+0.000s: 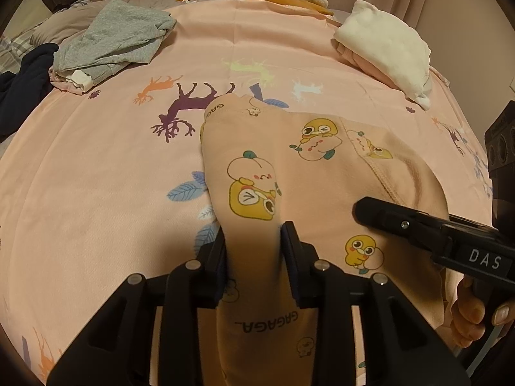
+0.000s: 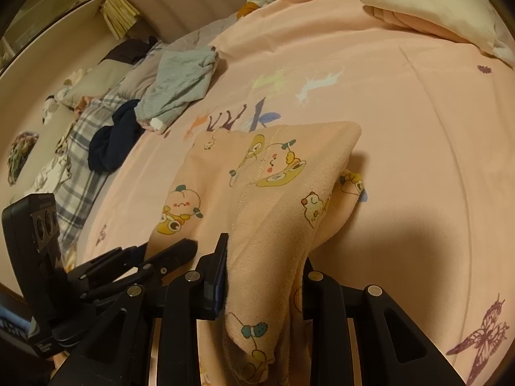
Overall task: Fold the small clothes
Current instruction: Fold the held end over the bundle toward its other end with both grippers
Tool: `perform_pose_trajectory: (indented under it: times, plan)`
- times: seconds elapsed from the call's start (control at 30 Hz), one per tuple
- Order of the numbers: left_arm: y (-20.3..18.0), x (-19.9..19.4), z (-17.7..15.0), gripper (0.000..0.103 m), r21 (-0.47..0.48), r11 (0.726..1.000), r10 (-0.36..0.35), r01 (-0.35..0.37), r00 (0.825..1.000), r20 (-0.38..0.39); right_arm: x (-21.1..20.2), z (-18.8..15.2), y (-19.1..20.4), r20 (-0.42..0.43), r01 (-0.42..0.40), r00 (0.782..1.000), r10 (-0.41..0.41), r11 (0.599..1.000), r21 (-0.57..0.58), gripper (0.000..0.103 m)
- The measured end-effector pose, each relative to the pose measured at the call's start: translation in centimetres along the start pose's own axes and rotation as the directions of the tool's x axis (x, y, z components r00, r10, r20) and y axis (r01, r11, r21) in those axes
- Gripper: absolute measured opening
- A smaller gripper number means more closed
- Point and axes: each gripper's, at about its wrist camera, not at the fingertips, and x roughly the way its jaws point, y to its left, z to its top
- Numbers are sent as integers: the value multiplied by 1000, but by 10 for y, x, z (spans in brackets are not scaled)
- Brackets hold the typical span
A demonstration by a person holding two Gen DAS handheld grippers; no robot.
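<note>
Folding a peach cartoon-print garment (image 1: 289,173) on the bed (image 1: 96,177), I am pinching its near edge in my left tool (image 1: 254,257) while my right tool (image 2: 262,276) is clamping a bunched corner beside it. Folded pieces are sitting at the far right; a gray garment (image 1: 112,41) is waiting unfolded at far left.

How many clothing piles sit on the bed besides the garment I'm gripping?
3: grey pile far left, navy pile beside it at the edge, cream-and-pink pile far right. More may lie outside view.
</note>
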Motion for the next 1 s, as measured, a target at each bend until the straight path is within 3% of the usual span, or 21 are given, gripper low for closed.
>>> perform_pose_trajectory:
  times: [1.0]
  plan:
    - [2, 1, -1, 40, 7, 1000, 22, -22, 1000, -2, -2, -1, -9, -9, 2, 1000, -1, 999, 47, 30]
